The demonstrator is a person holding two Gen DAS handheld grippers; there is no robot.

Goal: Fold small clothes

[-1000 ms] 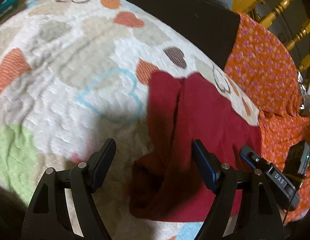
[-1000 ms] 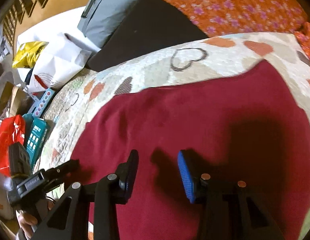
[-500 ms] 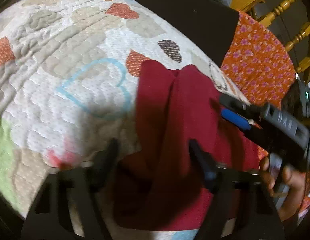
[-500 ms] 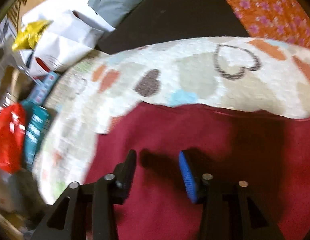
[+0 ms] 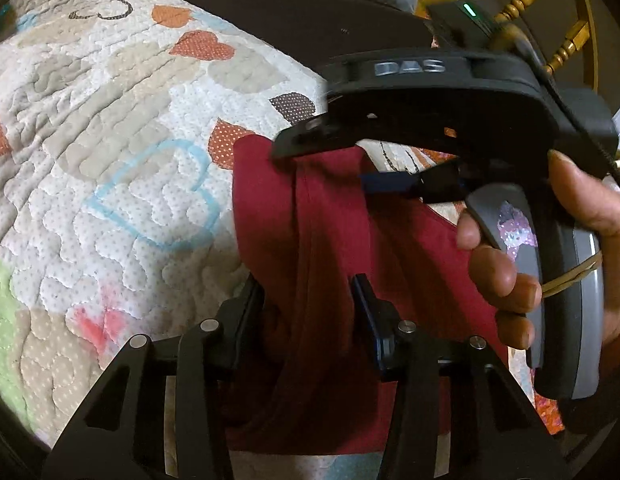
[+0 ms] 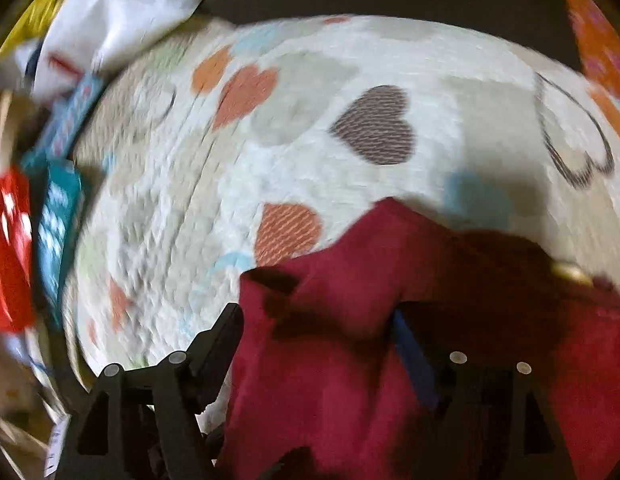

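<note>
Maroon garment (image 5: 310,240), lying at lower right of the heart-print quilt (image 5: 109,200), now shows a raised ridge: our left gripper (image 5: 310,312) has been closing around it, while our right gripper (image 5: 330,164), jaws just widening, has released, so we judge the fold under way.

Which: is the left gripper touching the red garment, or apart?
Touching. Left wrist view: the left gripper, its jaws having just been closing, pinches a raised fold of the red garment.
</note>
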